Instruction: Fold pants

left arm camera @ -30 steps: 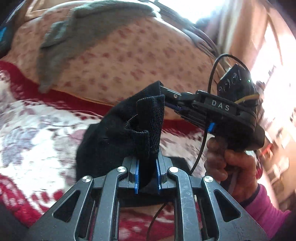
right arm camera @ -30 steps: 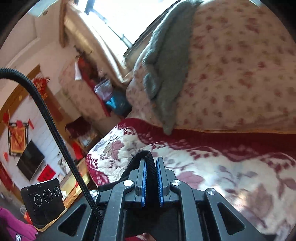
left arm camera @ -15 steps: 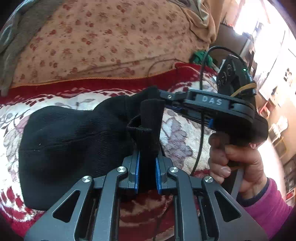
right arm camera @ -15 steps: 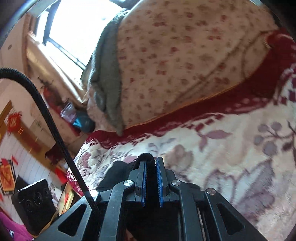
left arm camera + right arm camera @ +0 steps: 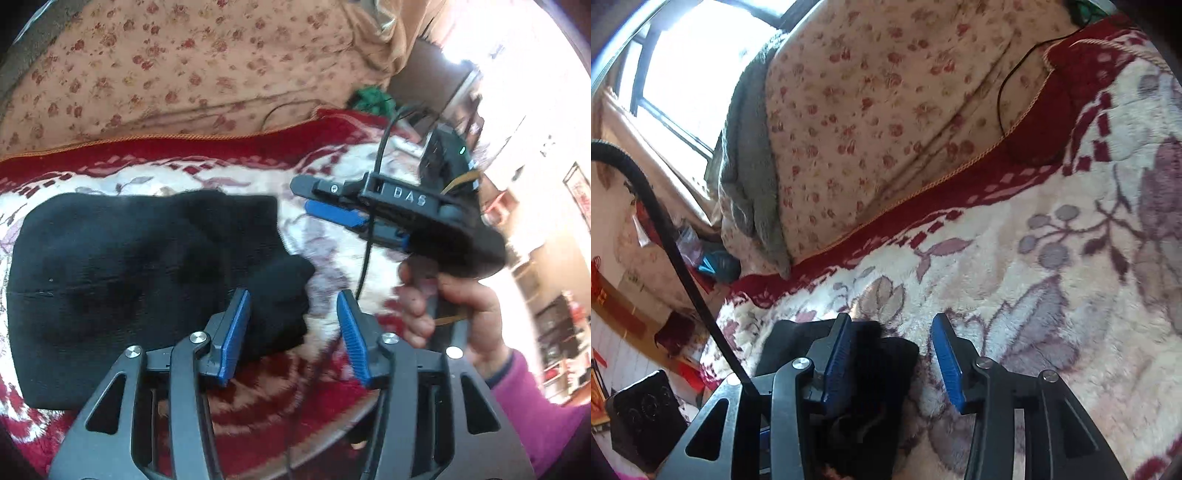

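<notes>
Nearest the lens, the left gripper (image 5: pixel 293 328) stands wide open with nothing in its grasp, its blue pads apart and a corner of the black pants (image 5: pixel 147 280) lying loose between them; the pants rest folded in a dark bundle on the flowered blanket (image 5: pixel 332 236), spreading toward nine o'clock. The right gripper (image 5: pixel 892 360) is likewise spread wide and empty, a fold of the pants beneath its left pad. Farther off at twelve o'clock a rose-print quilt (image 5: pixel 886 110) rises behind the blanket, a grey towel (image 5: pixel 746 166) draped over its edge.
</notes>
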Demonstrator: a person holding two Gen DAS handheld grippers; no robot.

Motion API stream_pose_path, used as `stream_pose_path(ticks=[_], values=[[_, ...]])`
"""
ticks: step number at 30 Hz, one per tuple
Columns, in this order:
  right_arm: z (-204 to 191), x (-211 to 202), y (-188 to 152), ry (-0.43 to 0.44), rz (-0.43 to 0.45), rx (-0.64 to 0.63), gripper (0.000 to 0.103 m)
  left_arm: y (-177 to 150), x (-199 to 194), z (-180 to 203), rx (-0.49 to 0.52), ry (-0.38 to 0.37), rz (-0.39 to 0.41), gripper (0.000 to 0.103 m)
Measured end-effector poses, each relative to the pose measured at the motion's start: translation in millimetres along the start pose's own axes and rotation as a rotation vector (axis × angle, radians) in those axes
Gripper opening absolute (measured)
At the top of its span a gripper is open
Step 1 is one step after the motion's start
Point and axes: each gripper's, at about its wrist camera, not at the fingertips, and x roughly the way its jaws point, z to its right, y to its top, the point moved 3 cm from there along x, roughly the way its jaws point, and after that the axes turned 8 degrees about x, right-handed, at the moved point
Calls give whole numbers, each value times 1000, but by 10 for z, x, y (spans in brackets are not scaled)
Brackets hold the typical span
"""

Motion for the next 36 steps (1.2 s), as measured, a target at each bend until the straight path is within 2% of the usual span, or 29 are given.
stream_pose_path(ticks=[5, 8, 11, 14, 15, 16, 17, 18, 20, 24, 26, 29, 31, 33, 36], values=[[-197, -139, -126, 47, -42, -29, 49, 20, -390, -104, 61, 62, 54, 49], [-307, -104, -280, 12, -87, -87, 50, -2, -568, -387, 35, 151, 66, 49], [-289, 9, -434, -6, -142, -80, 51, -66, -678, -721, -14, 264, 69, 49], [-270, 144, -540, -24, -182, -62, 51, -99, -721, -980, -81, 317, 79, 49], [-282, 152, -559, -8, -181, -62, 49, -107, -717, -1021, -90, 325, 81, 49], [-315, 151, -570, 28, -165, -67, 43, -107, -700, -1052, -95, 329, 82, 49], [-354, 158, -585, 46, -154, -84, 26, -107, -662, -1066, -95, 327, 79, 49], [-384, 181, -602, 42, -154, -114, 22, -112, -627, -1072, -93, 325, 74, 49], [-463, 235, -625, -33, -148, -206, 17, -98, -499, -1076, -93, 326, 58, 49], [-478, 226, -603, -105, -135, -252, 14, -60, -292, -1072, -92, 325, 49, 49], [-418, 247, -619, -161, -139, -270, 14, -66, -181, -1102, -96, 337, 32, 49], [-308, 274, -639, -164, -140, -229, 14, -82, -95, -1090, -72, 379, 24, 49], [-311, 211, -617, -161, -107, -196, 19, -80, -91, -1069, -61, 397, 24, 49], [-322, 158, -595, -184, -86, -175, 34, -76, -101, -1069, -64, 401, 21, 49], [-434, 62, -569, -155, -67, -186, 35, -67, -140, -1090, -90, 394, 19, 49]])
